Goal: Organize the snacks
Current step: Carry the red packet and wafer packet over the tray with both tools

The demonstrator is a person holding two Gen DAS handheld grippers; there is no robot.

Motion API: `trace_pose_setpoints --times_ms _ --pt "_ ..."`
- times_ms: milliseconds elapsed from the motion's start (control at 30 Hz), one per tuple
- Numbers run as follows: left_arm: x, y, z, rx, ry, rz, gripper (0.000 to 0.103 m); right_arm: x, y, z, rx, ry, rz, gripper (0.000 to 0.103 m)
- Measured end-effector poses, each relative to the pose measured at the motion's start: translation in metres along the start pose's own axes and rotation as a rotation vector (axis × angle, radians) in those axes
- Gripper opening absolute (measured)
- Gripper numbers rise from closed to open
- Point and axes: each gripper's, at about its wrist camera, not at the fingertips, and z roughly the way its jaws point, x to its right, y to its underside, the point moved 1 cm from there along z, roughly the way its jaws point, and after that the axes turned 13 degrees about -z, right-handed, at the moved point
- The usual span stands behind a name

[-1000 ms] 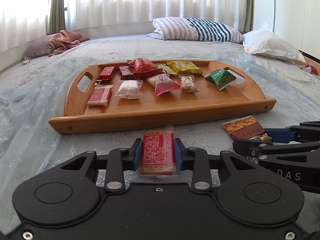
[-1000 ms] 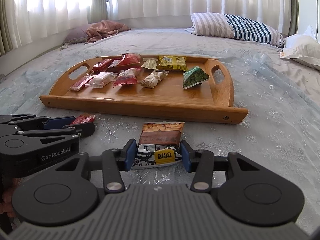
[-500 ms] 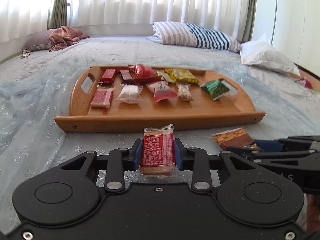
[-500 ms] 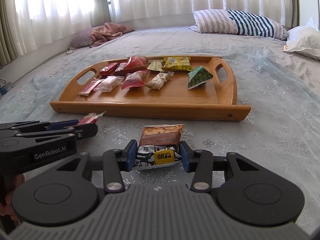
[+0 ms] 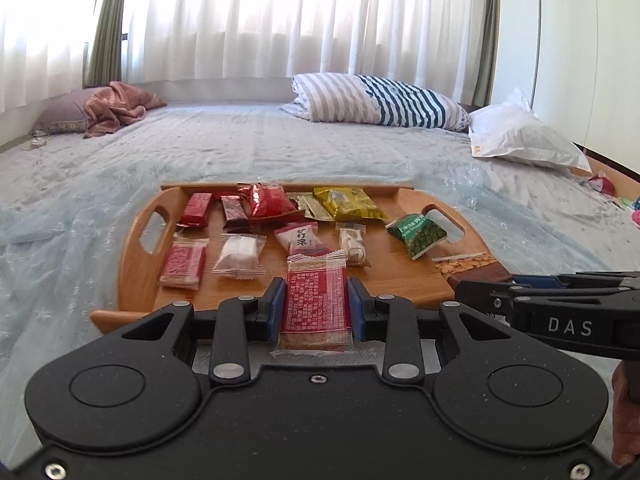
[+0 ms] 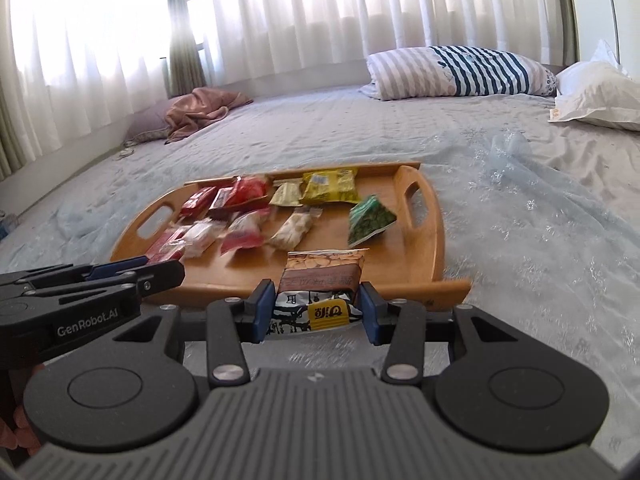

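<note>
While the left gripper pinches a red cracker pack and the right gripper a brown nut pack, carry both level to the bare front of the wooden tray — lower centre of frame — clear of the packets there.

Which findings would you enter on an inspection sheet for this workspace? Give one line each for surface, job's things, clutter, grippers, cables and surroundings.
Surface: bed sheet, pale blue, wrinkled.
Job's things: wooden tray holding assorted snack packets, green pea packet near its right handle.
Clutter: pink blanket, white bag.
Grippers: left gripper shut on red cracker packet; right gripper shut on brown peanut packet.
Cables: nothing seen.
Surroundings: striped pillow, white curtains.
</note>
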Motion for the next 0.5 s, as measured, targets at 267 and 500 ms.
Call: trace_pose_setpoints --times_ms 267,500 --pt "0.020 -0.016 0.047 -0.090 0.044 -0.001 0.031 0.022 -0.016 0.050 -0.046 -0.038 0.010 0.049" --pt "0.025 -0.018 0.076 -0.144 0.041 0.029 0.031 0.031 -0.023 0.072 -0.080 -0.046 0.001 0.049"
